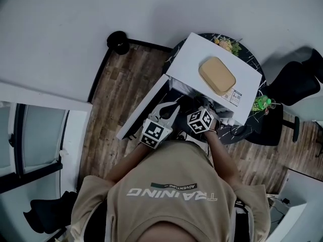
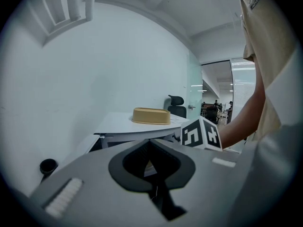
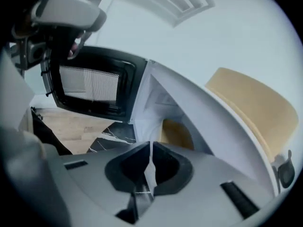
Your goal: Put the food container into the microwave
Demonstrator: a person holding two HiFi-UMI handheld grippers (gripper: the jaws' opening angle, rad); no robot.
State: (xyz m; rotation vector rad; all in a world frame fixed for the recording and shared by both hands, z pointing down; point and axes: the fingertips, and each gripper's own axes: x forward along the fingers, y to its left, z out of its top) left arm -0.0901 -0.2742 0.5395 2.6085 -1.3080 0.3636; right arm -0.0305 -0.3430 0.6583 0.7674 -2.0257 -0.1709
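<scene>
From the head view we are looking steeply down on a person in a beige T-shirt who is facing a white microwave. The microwave is sitting on a round dark marble table. The microwave door is hanging wide open to the left of the oven. The tan food container is lying on top of the microwave, not inside it. The left gripper and the right gripper are hovering side by side just in front of the microwave's opening. A black office chair is standing to the right of the microwave.

From the left gripper view we are seeing the left gripper with its jaws pressed together and nothing between them. Beyond it, the food container is resting on the microwave's roof. The right gripper's marker cube is showing just right of the microwave.

From the right gripper view we are seeing the right gripper with its jaws also pressed together and pinching nothing. It is pointing into the microwave's open cavity. The door is standing open to the left, and the food container is sitting on the microwave's top at upper right.
</scene>
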